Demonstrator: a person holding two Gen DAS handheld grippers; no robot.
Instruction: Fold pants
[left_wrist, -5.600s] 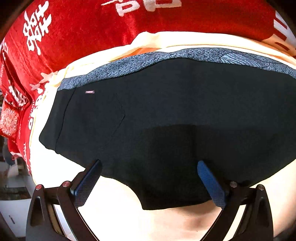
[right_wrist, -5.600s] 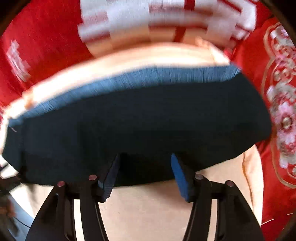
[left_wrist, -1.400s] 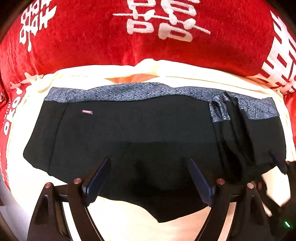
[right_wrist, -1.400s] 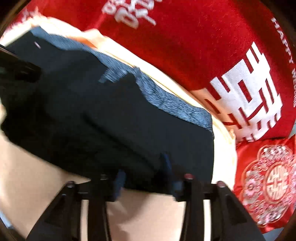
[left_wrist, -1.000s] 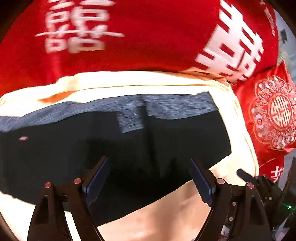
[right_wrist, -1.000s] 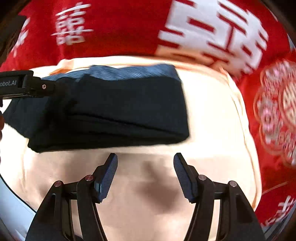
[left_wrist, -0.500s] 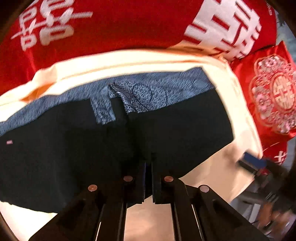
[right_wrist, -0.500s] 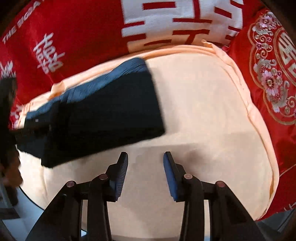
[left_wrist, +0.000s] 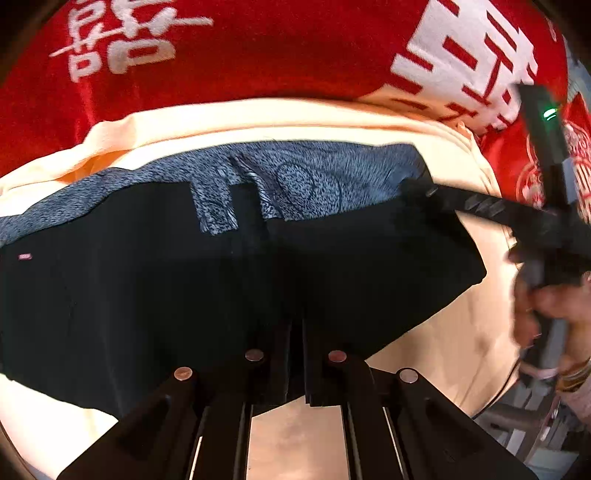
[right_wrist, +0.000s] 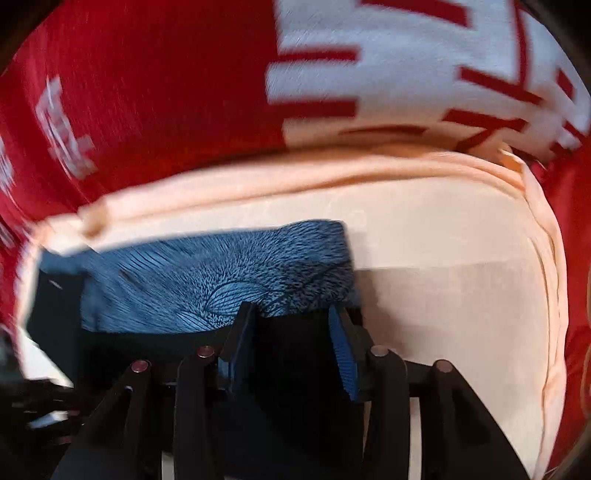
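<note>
Black pants (left_wrist: 184, 280) with a grey-blue patterned waistband (left_wrist: 314, 177) lie partly folded on a cream cushion (left_wrist: 461, 343). My left gripper (left_wrist: 295, 343) is shut on the near edge of the black cloth. My right gripper reaches in from the right in the left wrist view (left_wrist: 417, 186), at the far right corner of the waistband. In the right wrist view the right gripper (right_wrist: 295, 332) is open, its blue pads either side of black cloth just below the waistband (right_wrist: 221, 273).
Red fabric with white characters (left_wrist: 258, 55) rises behind the cushion. A red embroidered pillow (left_wrist: 535, 177) sits at the right. The cushion's seamed edge (right_wrist: 546, 295) curves along the right side. A hand (left_wrist: 546, 306) holds the right gripper.
My left gripper closed on the pants' near edge about half a second ago and stays shut. My right gripper moved from bare cushion back to the waistband's right corner and straddles the cloth.
</note>
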